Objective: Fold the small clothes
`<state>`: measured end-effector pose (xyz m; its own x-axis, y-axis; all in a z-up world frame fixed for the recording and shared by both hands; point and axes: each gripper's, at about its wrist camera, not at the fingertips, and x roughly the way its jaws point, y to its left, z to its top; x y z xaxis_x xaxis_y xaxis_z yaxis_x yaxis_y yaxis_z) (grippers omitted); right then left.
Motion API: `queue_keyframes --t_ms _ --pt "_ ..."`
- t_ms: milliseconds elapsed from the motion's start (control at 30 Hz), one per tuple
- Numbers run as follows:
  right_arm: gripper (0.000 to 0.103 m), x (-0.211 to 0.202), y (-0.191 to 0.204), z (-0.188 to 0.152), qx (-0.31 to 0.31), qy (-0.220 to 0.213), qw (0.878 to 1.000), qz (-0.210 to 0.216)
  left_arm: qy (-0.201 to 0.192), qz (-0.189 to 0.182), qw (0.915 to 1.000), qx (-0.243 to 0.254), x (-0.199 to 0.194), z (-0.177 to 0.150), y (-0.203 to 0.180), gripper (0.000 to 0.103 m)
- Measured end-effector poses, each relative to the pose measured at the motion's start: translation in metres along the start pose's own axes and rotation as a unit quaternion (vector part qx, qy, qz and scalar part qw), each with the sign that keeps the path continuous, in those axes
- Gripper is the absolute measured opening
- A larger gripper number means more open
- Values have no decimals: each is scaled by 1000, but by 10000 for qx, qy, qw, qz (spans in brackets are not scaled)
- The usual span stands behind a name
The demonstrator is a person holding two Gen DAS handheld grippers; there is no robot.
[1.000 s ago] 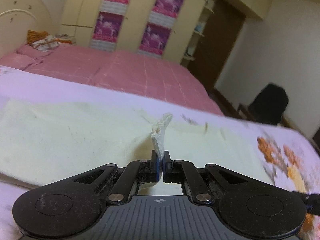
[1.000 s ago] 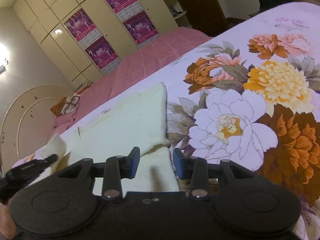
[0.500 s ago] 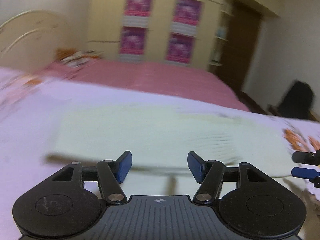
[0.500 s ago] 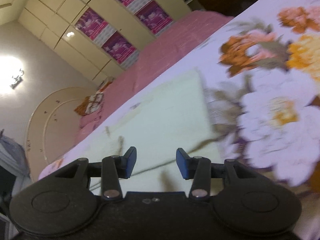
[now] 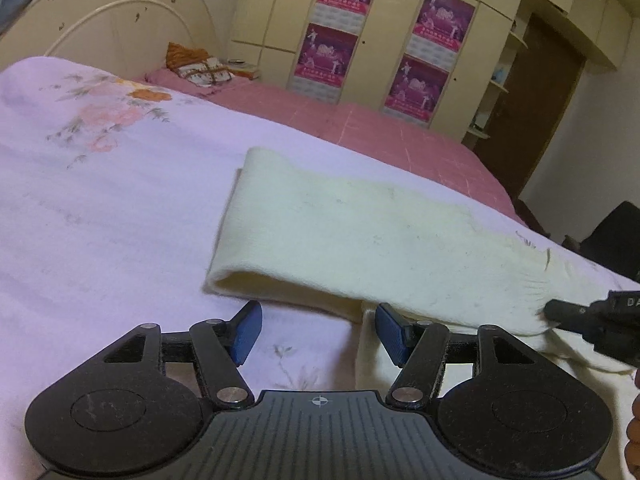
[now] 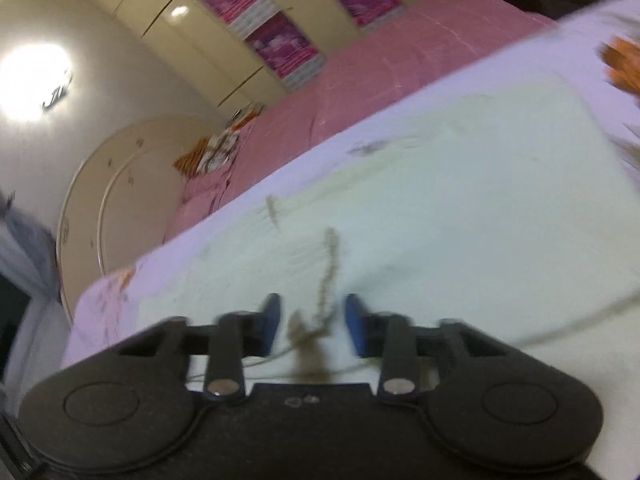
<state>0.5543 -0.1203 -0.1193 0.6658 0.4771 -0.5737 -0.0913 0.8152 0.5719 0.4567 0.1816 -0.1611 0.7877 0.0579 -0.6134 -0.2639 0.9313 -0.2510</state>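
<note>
Left wrist view first: the left gripper [image 5: 318, 330] hangs low over the bed, its jaws spread wide, having just opened. Between the blue pads [image 5: 248, 332] there is only lilac floral sheet [image 5: 100, 220]. The pad on the 3 o'clock side sits right at the near edge of the cream cloth [image 5: 360, 232].

That cloth lies on the sheet, doubled over. Its rounded fold faces 9 o'clock, and the long body runs off toward 3 o'clock. A lower layer pokes out beneath it at 5 o'clock. Out at 3 o'clock the dark tip of the other tool reaches the cloth's far end; whether it touches is hard to tell.

Over to the right wrist view, which is quite blurred: the right gripper [image 6: 313, 324] is down on the same cloth and its jaws have just been closing. A clear gap shows between the pads, and a thin brownish string [image 6: 328, 272] on the cream fabric runs up through it toward 12 o'clock. The pads are not pressing on it.

Beyond the sheet at 12 o'clock lies a pink bedspread [image 5: 400, 136]. A cream wardrobe [image 5: 272, 20] hung with magenta posters stands behind it, and an arched headboard [image 5: 100, 20] is at 10 o'clock.
</note>
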Motion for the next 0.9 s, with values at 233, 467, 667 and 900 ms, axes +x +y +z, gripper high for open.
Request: queue_keyframes --t_ms 233,467,667,900 --pt "4 -32 48 13 -976 -695 9926 209 4 -75 9999 -69 28 17 0 62" --pt "5 -65 53 25 -1178 -1059 9873 123 121 120 9996 235 43 20 -10 62" --pt "5 -73 23 29 -912 -1185 9886 -156 283 368 9970 623 45 21 -26 62" --pt "5 -81 1 29 -762 -1244 9888 -305 595 529 9952 566 48 31 -33 62"
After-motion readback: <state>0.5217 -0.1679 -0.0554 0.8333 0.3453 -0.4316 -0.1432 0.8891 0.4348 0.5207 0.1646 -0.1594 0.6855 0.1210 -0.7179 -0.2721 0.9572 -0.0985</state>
